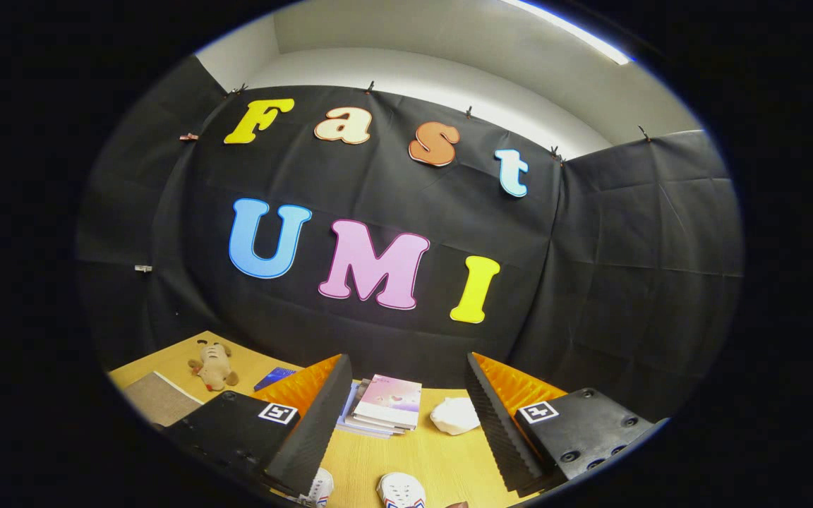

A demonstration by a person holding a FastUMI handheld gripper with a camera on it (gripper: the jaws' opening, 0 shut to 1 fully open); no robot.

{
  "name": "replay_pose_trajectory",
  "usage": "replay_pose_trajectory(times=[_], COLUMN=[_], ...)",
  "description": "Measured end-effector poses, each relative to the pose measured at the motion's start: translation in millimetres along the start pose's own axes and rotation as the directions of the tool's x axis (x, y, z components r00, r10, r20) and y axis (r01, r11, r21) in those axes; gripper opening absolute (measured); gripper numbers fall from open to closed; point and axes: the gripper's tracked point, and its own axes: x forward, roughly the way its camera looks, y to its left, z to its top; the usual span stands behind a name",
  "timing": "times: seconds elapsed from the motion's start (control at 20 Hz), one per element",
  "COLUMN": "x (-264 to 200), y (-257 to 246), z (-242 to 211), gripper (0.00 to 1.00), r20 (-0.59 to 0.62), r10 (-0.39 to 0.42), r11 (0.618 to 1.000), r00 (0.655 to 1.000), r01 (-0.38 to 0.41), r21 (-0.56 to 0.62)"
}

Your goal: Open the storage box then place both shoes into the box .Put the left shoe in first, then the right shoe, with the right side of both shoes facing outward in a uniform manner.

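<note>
While the fingers (406,430) sit wide apart holding nothing, 2 white sneakers (401,490) lie below them on the wooden worktop (442,458); no readable labels.

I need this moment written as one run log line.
tongs: open, holding nothing | shoes: on table, between the fingers, near | books: beyond | box: not yet opened

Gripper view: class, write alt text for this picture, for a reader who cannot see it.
The gripper hangs open above a wooden table, nothing between its fingers. Two white shoes lie just below them; beyond are a stack of books and a crumpled white object, with a plush toy further off.
</note>
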Motion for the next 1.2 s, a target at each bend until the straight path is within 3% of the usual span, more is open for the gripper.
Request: replay_pose_trajectory(times=[0.3, 0.45, 0.55, 0.7, 0.85, 1.0, 1.2], x=[1, 0, -6, -23, -44, -66, -96], y=[10, 40, 72, 113, 143, 171, 205], z=[-7, -27, -46, -72, -97, -139, -177], gripper=[0.97, 0.97, 0.98, 0.97, 0.98, 0.98, 0.98], r20=[-0.028, -0.078, -0.125, -0.159, -0.153, -0.176, -0.140], r10=[0.049, 0.182, 0.327, 0.536, 0.694, 0.803, 0.925], r11=[0.998, 0.979, 0.936, 0.822, 0.675, 0.546, 0.321], r00=[0.998, 0.980, 0.937, 0.829, 0.704, 0.569, 0.353], r01=[-0.048, -0.173, -0.303, -0.469, -0.562, -0.584, -0.532], r21=[0.041, 0.107, 0.180, 0.323, 0.477, 0.600, 0.783])
